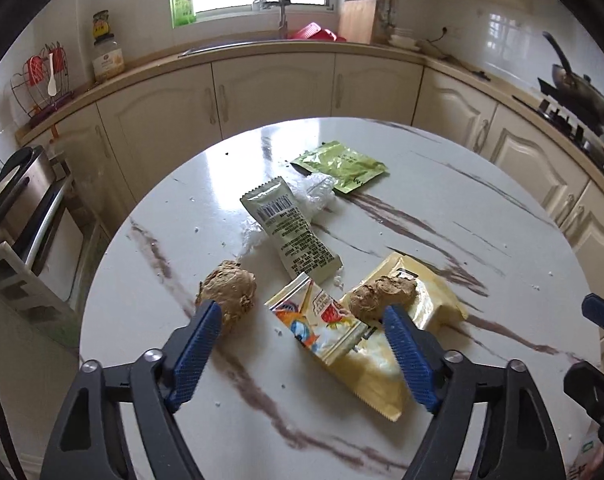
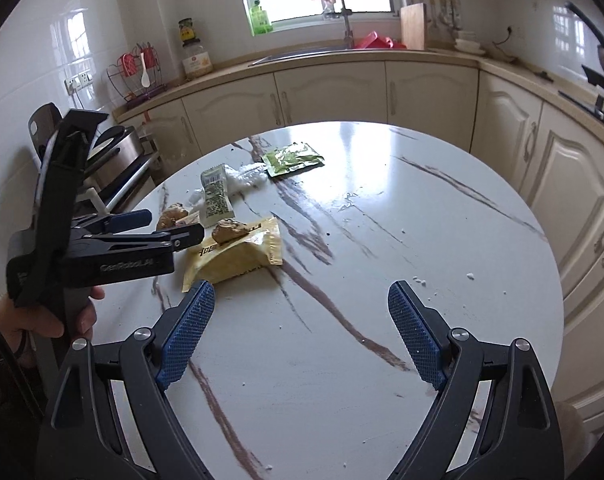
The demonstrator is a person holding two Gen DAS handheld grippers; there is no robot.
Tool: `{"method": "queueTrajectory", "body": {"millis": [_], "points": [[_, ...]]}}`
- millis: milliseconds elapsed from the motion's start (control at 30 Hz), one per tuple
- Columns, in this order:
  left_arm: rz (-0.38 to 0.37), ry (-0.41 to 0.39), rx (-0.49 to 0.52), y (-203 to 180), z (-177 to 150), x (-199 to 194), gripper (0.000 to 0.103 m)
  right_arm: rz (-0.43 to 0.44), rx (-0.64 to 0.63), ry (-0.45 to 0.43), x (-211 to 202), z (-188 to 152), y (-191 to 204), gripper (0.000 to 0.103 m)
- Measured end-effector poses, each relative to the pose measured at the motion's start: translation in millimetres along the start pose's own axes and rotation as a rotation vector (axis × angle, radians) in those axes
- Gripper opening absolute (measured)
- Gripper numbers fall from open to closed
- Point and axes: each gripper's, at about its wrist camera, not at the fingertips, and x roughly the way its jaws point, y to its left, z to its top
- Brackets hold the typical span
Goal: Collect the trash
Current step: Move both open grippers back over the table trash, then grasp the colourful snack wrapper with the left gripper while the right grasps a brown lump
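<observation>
Trash lies on the round marble table (image 1: 461, 208). My left gripper (image 1: 300, 311) is open just above a colourful wrapper (image 1: 321, 328) that overlaps a yellow wrapper (image 1: 433, 300). One brown crumpled lump (image 1: 230, 288) sits by its left finger. Another lump (image 1: 381, 294) rests on the yellow wrapper by its right finger. Farther back lie a grey barcode sachet (image 1: 290, 232), clear plastic film (image 1: 317, 192) and a green packet (image 1: 341, 166). My right gripper (image 2: 302, 289) is open and empty over bare tabletop, right of the yellow wrapper (image 2: 238, 256). The left gripper (image 2: 172, 224) reaches in there from the left.
Cream cabinets (image 1: 270, 88) with a sink and tap (image 1: 282, 12) curve behind the table. A stove with a pan (image 1: 581, 88) stands at the right, and an oven-like appliance (image 1: 26, 208) at the left. A hand (image 2: 42, 320) holds the left gripper. White crumbs dot the table (image 2: 421, 220).
</observation>
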Motion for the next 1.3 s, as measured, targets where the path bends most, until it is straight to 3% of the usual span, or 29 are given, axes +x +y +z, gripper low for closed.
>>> {"method": "queueTrajectory", "body": {"millis": [167,300,533,800,933,1067,1133,1200,1300], "points": [[-0.026,0.012,0.034,-5.4,4.6,18.5,0.051,0.01,0.008,0.007,4.5,2.1,-0.2,0.088],[-0.079,0.005,0.017,5.0,0.9,12.0,0.05,0.009,-0.001,0.009,6.2,4.6,8.2,0.088],[-0.075,-0.042,0.026,37.6,-18.2,-26.8,0.05,0.007,-0.045,0.011,19.5,20.9,35.6,0.088],[-0.076,-0.058,0.018,69.6,-48.7,-60.5,0.05,0.041,-0.183,0.095,78.9,45.4,89.8,0.087],[-0.084,-0.058,0.018,80.4,-59.2,-75.2,0.05,0.062,-0.212,0.171,108.6,43.6,99.2,0.067],[-0.101,-0.059,0.016,88.0,-65.7,-87.2,0.05,0.043,-0.204,0.16,111.1,41.6,95.7,0.057],[-0.106,-0.063,0.009,87.2,-67.0,-90.3,0.05,0.027,-0.206,0.163,111.2,40.6,91.4,0.034],[-0.114,-0.065,0.008,87.2,-68.7,-94.0,0.05,0.019,-0.205,0.165,109.9,40.0,85.6,0.021],[-0.128,-0.067,0.009,85.5,-70.8,-99.9,0.05,0.043,-0.185,0.178,107.4,42.6,79.5,0.02]]}}
